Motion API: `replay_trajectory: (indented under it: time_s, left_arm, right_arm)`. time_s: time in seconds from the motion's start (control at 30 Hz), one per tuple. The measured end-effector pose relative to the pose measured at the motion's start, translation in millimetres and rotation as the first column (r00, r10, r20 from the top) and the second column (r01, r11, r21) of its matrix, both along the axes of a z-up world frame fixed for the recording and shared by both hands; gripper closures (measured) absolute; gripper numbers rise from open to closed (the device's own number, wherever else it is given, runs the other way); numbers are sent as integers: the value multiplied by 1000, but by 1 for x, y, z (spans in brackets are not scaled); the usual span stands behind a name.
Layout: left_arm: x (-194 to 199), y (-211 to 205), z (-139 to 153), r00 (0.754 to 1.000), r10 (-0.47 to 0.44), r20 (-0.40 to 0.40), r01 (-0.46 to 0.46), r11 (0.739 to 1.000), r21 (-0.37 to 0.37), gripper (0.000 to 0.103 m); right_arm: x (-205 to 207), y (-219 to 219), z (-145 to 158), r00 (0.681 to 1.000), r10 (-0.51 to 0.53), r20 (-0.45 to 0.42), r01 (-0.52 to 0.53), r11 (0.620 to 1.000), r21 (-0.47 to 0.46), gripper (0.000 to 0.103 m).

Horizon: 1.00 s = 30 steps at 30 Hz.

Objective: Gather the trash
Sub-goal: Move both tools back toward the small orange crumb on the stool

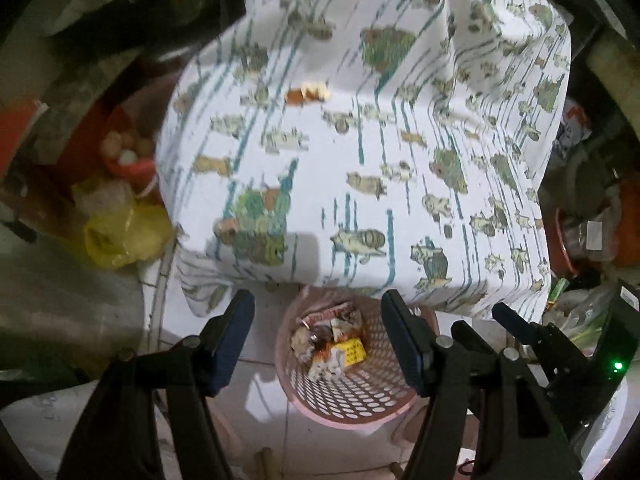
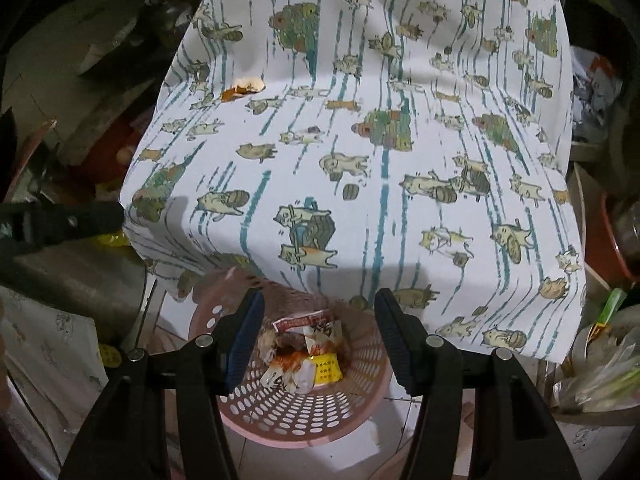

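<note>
— Pink plastic, full of holes: that is the basket (image 1: 352, 396) on the floor, just in front of the table (image 1: 360, 152). Is it filling up?

— Partly. Crumpled wrappers (image 1: 332, 344) sit at its bottom, white and red, with one yellow packet (image 2: 326, 368) among them. So some of the collecting looks done.

— What is left?

— One scrap (image 1: 308, 93) on the printed cloth, toward the far left part of the tabletop — pale and orange-brown, like a bit of peel or crust; too blurred to name. I see nothing else loose on the cloth.

— And the grippers?

— Both hang above the basket, pointing down into it. The left gripper (image 1: 318, 340) has its jaws apart with nothing between them. The right gripper (image 2: 320, 336) likewise: jaws spread, nothing held.

— So a drop seems finished?

— My guess, yes. The scrap on the table would be the next thing to fetch, and it lies well away from both grippers.
</note>
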<state>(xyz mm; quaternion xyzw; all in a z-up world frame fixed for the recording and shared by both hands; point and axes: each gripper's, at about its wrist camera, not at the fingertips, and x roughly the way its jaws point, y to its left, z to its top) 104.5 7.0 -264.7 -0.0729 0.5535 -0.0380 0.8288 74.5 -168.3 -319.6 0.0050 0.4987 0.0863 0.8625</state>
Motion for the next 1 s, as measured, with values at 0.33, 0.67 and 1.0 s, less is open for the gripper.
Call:
replay_trajectory:
  time_s: [0.33,0.67,1.0]
  left_arm:
    - [2,1,49,987,-6,162,-10,995,98,9]
    - [26,12,115,948,7,317,-40,994,100,0]
    - [60,40,133,937,31,347,-86,986,144,0]
  right_arm:
    - [6,-16,22,994,-68,91,74,996,-59,43]
    - [16,-31,39,984,-122,129,129,991,-45,38]
    - [23,-36,37,978,-163,127,170,984,-44,26]
